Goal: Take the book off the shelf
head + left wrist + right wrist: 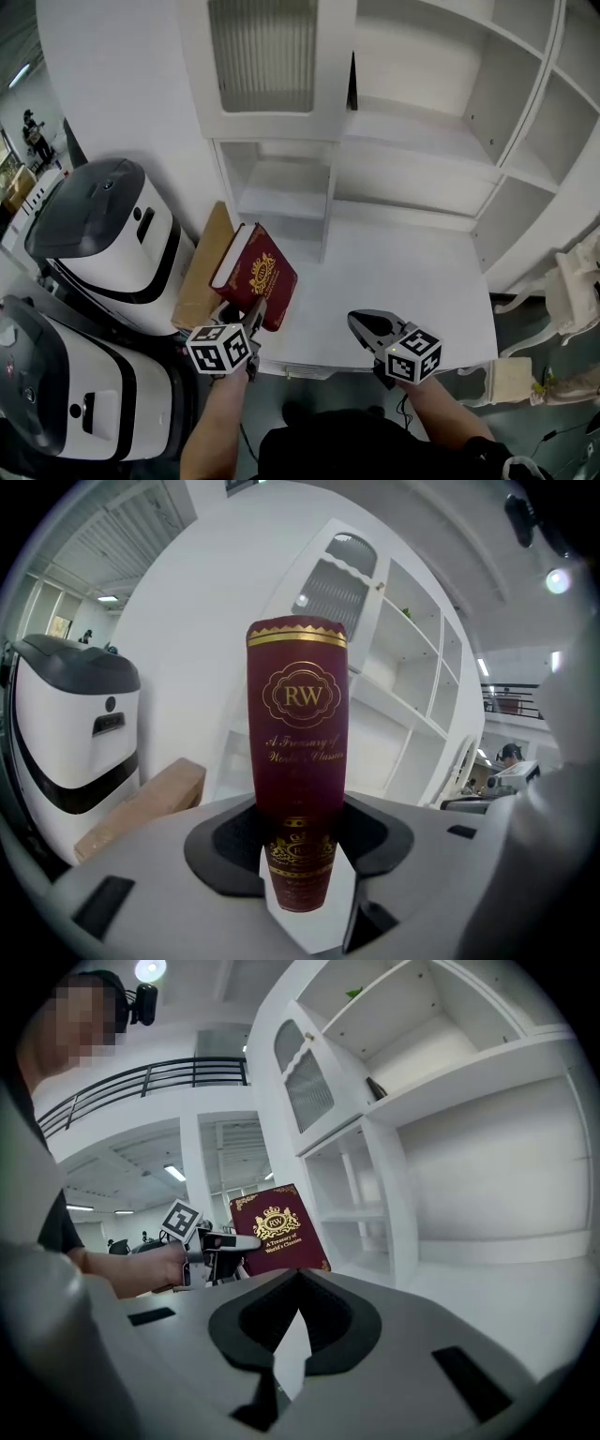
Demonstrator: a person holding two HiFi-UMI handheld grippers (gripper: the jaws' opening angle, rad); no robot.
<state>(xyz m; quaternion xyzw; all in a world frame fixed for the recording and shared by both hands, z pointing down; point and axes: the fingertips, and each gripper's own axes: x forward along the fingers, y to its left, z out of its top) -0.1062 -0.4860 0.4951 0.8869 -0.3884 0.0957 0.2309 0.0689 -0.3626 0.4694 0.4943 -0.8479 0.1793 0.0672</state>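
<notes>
A white room holds a tall white shelf unit that fills the upper half of the head view, with a white desk top below it. The compartments that show look bare, and a ribbed-glass cabinet door sits at the top centre.

At the far left stand two white-and-black machines, one above the other in the frame. Just to their right a brown cardboard box leans by the desk's left edge.

Next comes the book, dark red with gold print. It is off the shelf and appears to hang in the air at the lower left of centre, near the box and in front of the low left compartment. The left gripper is clamped on it. In the left gripper view the spine rises from between the jaws, which pinch only its bottom end.

To the right, at the lower centre, the right gripper hovers over the desk's front edge. Its jaws are closed together with nothing between them.

The grip looks like the weak point. Most of the book's weight sits beyond the jaws, so a quick swing could make it pivot or slide out onto the desk. The covers might also fall open, since only the spine end is pinched. A careless sweep leftward could knock it against the box or the nearer machine.
</notes>
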